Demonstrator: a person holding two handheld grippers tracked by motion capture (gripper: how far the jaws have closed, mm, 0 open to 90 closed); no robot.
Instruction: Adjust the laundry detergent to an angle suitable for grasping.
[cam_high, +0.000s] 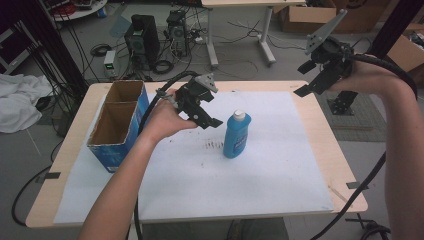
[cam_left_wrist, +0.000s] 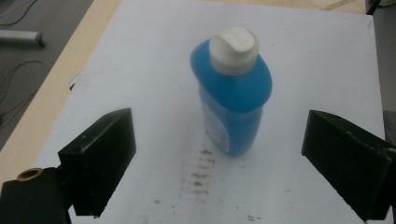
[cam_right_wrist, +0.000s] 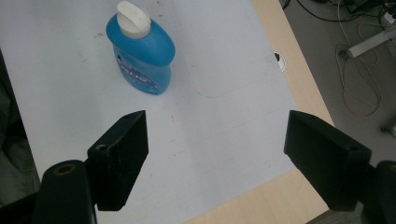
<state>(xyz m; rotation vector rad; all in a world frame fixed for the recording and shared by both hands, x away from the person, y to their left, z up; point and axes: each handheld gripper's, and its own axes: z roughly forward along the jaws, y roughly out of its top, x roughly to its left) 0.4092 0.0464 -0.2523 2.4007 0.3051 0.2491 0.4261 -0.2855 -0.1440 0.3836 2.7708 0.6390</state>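
In the high view, one blue bottle (cam_high: 237, 136) with one white cap (cam_high: 239, 115) stands upright on the white sheet (cam_high: 280, 165) that covers the wooden surface (cam_high: 327, 135), near the sheet's middle. Just left of the bottle hangs the left claw (cam_high: 212, 117), held in the person's left hand (cam_high: 167, 120), its jaws parted and gripping nothing, close to the bottle but apart from it. Well to the left of the bottle stands one open cardboard box (cam_high: 119, 125) with blue sides, split into two compartments. Far to the right of the bottle and raised off the surface, the right claw (cam_high: 306, 80) sits in the right hand (cam_high: 365, 77), past the sheet's right edge. In the left gripper view, the bottle (cam_left_wrist: 236, 100) stands upright between the lines of the two black jaws and beyond their tips, touching neither; the left claw (cam_left_wrist: 219, 144) is wide open. One patch of brown smudges (cam_left_wrist: 201, 170) marks the sheet just in front of the bottle's base. In the right gripper view, the bottle (cam_right_wrist: 142, 58) stands far beyond the jaws, up and to the left; the right claw (cam_right_wrist: 217, 140) is open and empty, with bare sheet and the surface's edge (cam_right_wrist: 261, 200) below it.
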